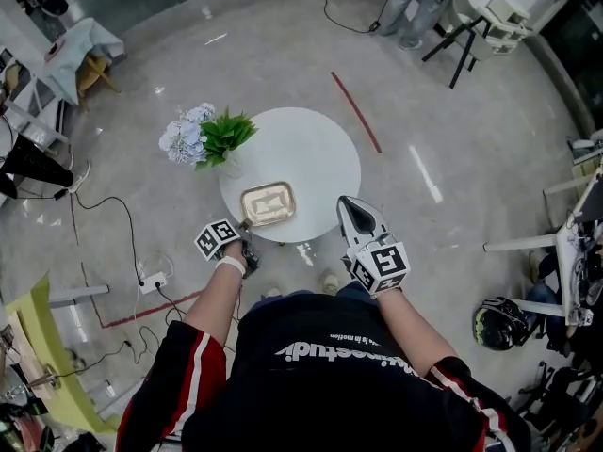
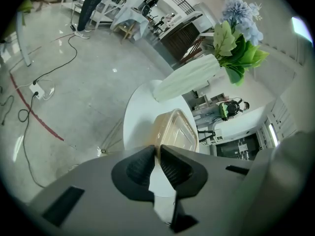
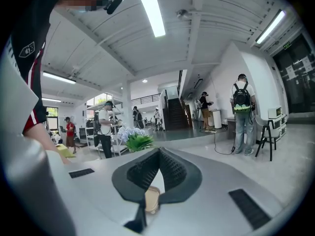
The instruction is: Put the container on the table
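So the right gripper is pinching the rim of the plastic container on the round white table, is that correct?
Not quite: it is the left gripper that pinches the rim of the plastic container on the round white table, as the left gripper view shows. The right gripper is shut with nothing in it.

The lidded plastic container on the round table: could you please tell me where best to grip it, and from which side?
Pinch the thin rim at the near corner of the shallow beige-tinted plastic container, coming from the person's side. Its flat body looks too wide for the jaws, and that corner lies nearest. The left gripper is shut there.
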Action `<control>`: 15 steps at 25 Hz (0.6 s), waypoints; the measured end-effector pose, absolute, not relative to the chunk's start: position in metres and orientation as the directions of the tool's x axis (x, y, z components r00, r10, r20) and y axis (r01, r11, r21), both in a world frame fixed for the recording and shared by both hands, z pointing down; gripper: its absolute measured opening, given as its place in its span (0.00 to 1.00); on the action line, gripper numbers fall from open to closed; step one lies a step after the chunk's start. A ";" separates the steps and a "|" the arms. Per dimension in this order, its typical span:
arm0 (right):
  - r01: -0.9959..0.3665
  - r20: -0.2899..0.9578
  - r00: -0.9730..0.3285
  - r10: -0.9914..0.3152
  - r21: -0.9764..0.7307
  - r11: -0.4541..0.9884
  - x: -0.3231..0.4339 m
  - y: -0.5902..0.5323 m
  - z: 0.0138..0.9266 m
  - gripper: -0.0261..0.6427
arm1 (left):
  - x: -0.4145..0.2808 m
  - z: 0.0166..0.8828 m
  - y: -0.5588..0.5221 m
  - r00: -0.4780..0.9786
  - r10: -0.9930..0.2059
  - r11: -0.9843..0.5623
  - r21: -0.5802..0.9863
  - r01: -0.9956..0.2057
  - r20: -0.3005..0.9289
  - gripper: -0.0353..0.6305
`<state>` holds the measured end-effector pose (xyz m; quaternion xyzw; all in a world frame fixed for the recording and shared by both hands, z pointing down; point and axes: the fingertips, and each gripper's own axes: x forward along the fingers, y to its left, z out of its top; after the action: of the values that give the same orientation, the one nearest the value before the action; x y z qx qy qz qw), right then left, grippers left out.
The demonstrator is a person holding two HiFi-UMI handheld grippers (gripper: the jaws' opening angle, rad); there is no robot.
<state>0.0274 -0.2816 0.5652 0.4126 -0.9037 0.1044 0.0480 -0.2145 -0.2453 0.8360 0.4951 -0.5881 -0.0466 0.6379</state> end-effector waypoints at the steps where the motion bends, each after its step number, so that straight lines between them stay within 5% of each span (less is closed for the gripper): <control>1: -0.756 0.175 -0.654 -0.736 -0.158 0.635 0.030 -0.283 0.565 0.05 | -0.214 0.838 -0.245 0.303 -0.637 0.510 0.682 -0.525 0.709 0.12; 15: -0.731 0.183 -0.682 -0.708 -0.178 0.659 0.038 -0.278 0.569 0.05 | -0.203 0.858 -0.243 0.313 -0.604 0.549 0.667 -0.503 0.733 0.12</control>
<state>0.0383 -0.2782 0.5695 0.3955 -0.9094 0.1193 0.0489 -0.2031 -0.2429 0.8575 0.4734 -0.5849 -0.0382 0.6576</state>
